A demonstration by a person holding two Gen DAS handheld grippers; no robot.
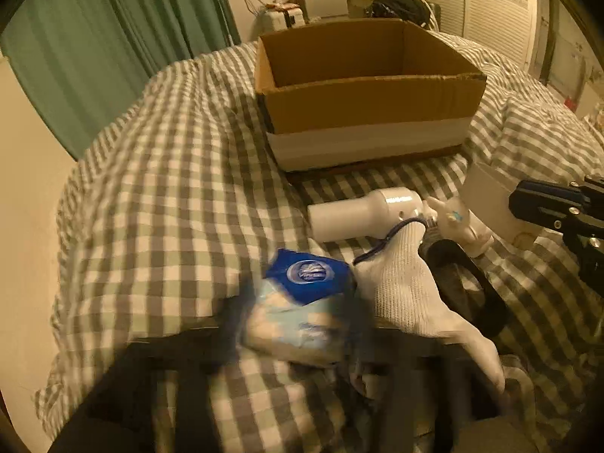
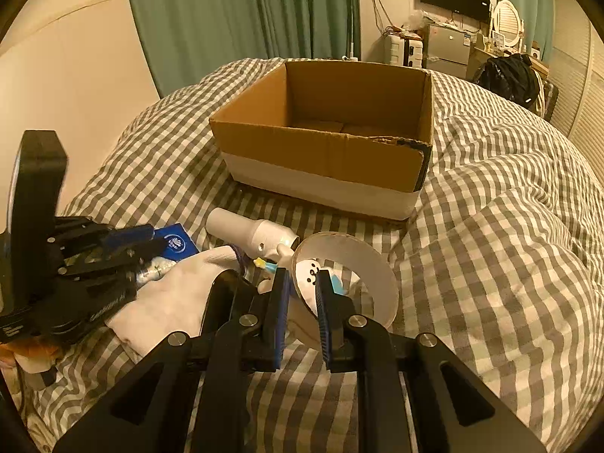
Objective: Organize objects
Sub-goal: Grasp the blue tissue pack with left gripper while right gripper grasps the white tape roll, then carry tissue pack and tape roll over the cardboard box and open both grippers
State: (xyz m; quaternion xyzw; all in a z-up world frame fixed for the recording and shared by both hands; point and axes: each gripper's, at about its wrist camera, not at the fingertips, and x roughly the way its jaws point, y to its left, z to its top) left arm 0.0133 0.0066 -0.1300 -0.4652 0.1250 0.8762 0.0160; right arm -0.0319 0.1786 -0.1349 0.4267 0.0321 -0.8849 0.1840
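My right gripper (image 2: 302, 304) sits low over the grey-and-white checked duvet (image 2: 490, 226), its blue-padded fingers set on either side of the near wall of a wide white tape roll (image 2: 381, 287); they look closed on that rim, though I cannot see firm contact. My left gripper (image 2: 124, 249) is just left of the clutter, its fingers around a blue-and-pale plastic tissue pack (image 1: 302, 302); the left wrist view is too blurred there to say whether they pinch it or only straddle it.

The risk I see is the crowding. A small white snowman figure (image 2: 311, 270) shows through the roll's hole, and a white bottle-shaped plastic piece (image 2: 256, 232) lies just beyond it, so lifting the roll could drag or tip the figure. A thin rim hold may also let the roll swing and slip out. On the left, a white knitted sock (image 1: 407, 287) lies against the tissue pack and could be caught and hauled up with it. A black strap (image 1: 475, 283) loops under the pile, too.

The open brown cardboard box with a white lower band (image 2: 328, 151) stands on the far side of the duvet, well apart from both grippers. What I see of its floor is bare.
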